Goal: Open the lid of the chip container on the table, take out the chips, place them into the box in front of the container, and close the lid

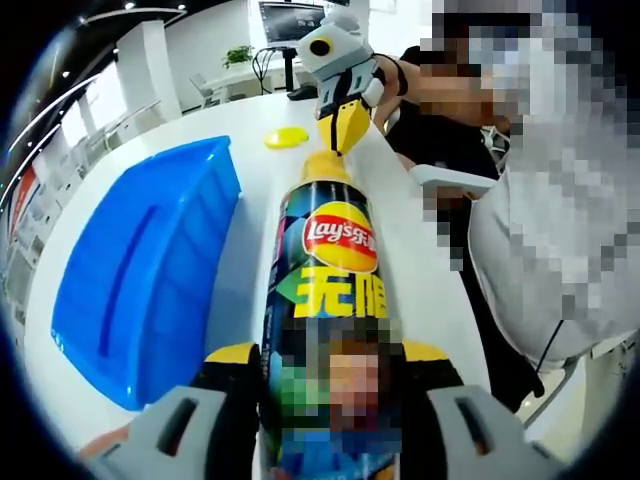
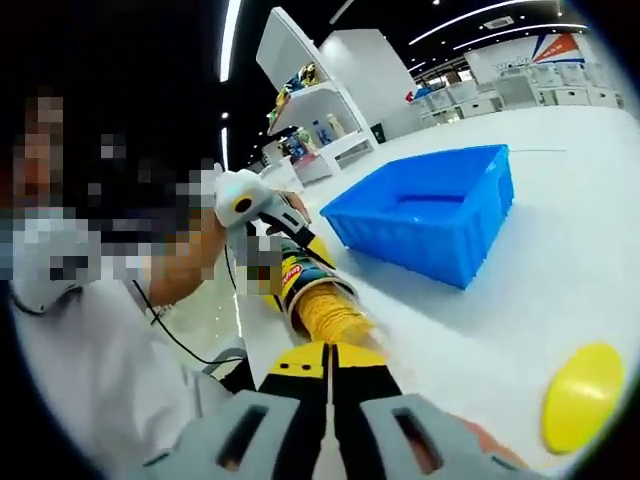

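While the chip can (image 1: pixel 325 300) lay on its side on the white bench (image 1: pixel 240 130), the left tongs (image 1: pixel 325 400) were clamped around its lower body, one yellow-tipped jaw on each side. In the right gripper view the same can (image 2: pixel 305 290) pointed its open mouth at the camera, and you could see the stack of chips (image 2: pixel 335 315) poking out. The right tongs (image 2: pixel 328 365) sat right at that mouth with their jaws pressed together, and honestly I couldn't tell if they'd pinched any chips or just closed on nothing. From the left gripper view, the right tongs (image 1: pixel 343 125) were at the far open end of the can. The blue box (image 1: pixel 150 280) sat just beside the can, and the yellow lid (image 1: pixel 287 137) lay flat on the bench beyond the can's mouth, near the right tongs.
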Tool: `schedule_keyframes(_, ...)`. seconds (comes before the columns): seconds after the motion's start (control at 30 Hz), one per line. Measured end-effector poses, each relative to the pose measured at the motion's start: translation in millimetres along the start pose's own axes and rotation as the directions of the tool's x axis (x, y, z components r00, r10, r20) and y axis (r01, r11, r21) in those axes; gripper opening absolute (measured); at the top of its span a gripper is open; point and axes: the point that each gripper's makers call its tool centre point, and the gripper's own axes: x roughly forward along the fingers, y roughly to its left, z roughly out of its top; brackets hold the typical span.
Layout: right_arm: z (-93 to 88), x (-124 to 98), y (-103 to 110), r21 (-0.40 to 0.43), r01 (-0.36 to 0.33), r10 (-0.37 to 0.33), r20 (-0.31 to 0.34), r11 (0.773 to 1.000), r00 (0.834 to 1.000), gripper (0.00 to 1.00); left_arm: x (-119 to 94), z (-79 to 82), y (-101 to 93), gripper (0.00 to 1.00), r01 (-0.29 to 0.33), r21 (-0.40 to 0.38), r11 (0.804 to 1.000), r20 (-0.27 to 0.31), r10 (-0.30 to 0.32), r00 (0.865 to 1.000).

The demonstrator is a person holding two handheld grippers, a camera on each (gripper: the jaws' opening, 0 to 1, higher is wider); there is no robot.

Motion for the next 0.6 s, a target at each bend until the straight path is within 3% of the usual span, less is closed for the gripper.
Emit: schedule_keyframes(0.6,-1.6,1.9,3.9,-0.021,-0.012,0.012,-0.003,1.000,1.000,0.01,-0.2,-0.9,0.9,0.54,0.001,0.001,1.000,0.001,-0.001,1.000)
